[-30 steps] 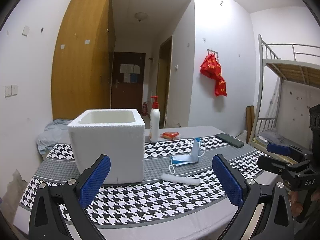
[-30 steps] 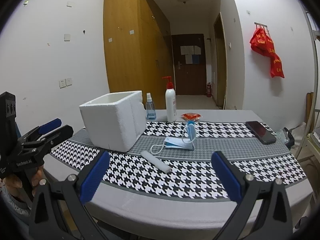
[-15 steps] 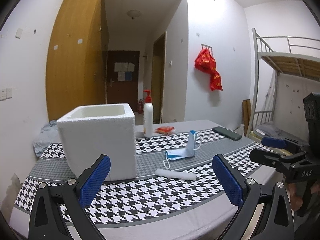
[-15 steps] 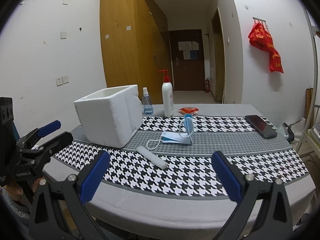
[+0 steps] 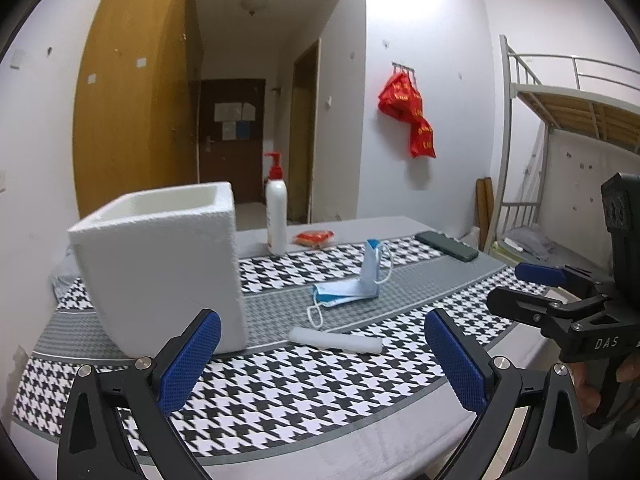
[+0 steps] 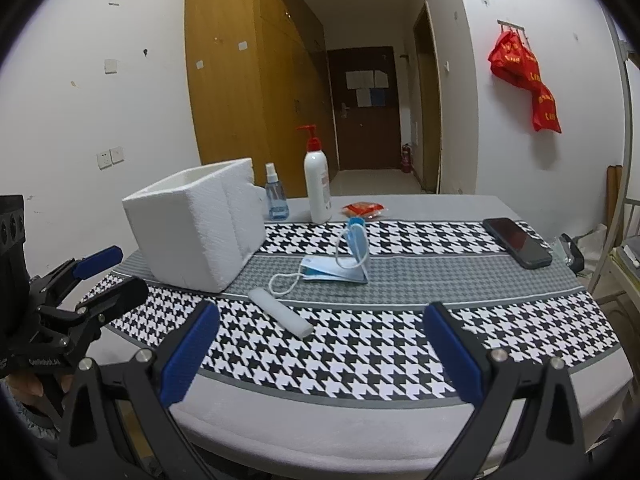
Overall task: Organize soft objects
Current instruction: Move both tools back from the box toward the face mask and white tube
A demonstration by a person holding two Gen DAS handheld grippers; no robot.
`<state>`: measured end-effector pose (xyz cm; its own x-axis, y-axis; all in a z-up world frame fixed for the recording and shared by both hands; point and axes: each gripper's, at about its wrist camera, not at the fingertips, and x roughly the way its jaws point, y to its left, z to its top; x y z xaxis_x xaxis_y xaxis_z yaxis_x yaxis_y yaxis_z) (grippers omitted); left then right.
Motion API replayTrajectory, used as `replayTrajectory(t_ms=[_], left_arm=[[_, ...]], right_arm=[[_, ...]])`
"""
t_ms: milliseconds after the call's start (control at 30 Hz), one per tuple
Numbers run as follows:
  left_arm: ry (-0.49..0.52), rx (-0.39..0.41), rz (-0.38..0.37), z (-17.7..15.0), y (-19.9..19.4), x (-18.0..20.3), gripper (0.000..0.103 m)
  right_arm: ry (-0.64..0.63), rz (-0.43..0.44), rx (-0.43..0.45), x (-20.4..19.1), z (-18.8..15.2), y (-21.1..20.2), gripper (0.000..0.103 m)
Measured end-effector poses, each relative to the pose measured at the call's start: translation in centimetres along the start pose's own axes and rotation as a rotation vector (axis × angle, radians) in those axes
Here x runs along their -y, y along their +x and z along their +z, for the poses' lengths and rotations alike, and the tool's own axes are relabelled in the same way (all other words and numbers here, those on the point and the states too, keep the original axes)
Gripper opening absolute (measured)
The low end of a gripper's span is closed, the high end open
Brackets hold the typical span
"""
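Note:
A white foam box (image 5: 160,268) (image 6: 196,228) stands open-topped on the left of the table. To its right lies a blue face mask (image 5: 348,288) (image 6: 340,268), folded with one half sticking up. A white roll (image 5: 335,339) (image 6: 280,312) lies in front of the mask on the checked cloth. My left gripper (image 5: 320,360) is open near the table's front edge, short of the roll and box. My right gripper (image 6: 320,352) is open too, over the front edge and facing the roll. Both hold nothing.
A pump bottle (image 5: 276,216) (image 6: 317,188), a small spray bottle (image 6: 276,196) and a red packet (image 5: 314,238) (image 6: 364,209) stand at the back. A dark phone (image 5: 446,245) (image 6: 516,242) lies at the right. The houndstooth cloth (image 6: 360,344) covers the table; a bunk bed (image 5: 560,120) is beyond.
Both grippers have moved closer to the table, so box, mask and roll look larger. The left view has swung a little rightward. Nothing on the table moved.

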<state>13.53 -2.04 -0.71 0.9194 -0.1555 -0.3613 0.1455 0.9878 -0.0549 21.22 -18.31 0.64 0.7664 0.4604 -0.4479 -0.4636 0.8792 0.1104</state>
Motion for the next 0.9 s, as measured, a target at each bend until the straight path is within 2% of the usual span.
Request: replayTrajectory(t_ms=[133,900], left_arm=[[-0.008,-0.029,-0.022,-0.2,1.1,0.3,0.102],[-0.038,-0.165,-0.015,-0.2,6.1,0.6,0.102]], right_arm=[[0.013,-0.01,-0.016,0.7,-0.1,0.5,0.103],[0.037,-0.048,-0.08,3.7,0.2,3.7,0.103]])
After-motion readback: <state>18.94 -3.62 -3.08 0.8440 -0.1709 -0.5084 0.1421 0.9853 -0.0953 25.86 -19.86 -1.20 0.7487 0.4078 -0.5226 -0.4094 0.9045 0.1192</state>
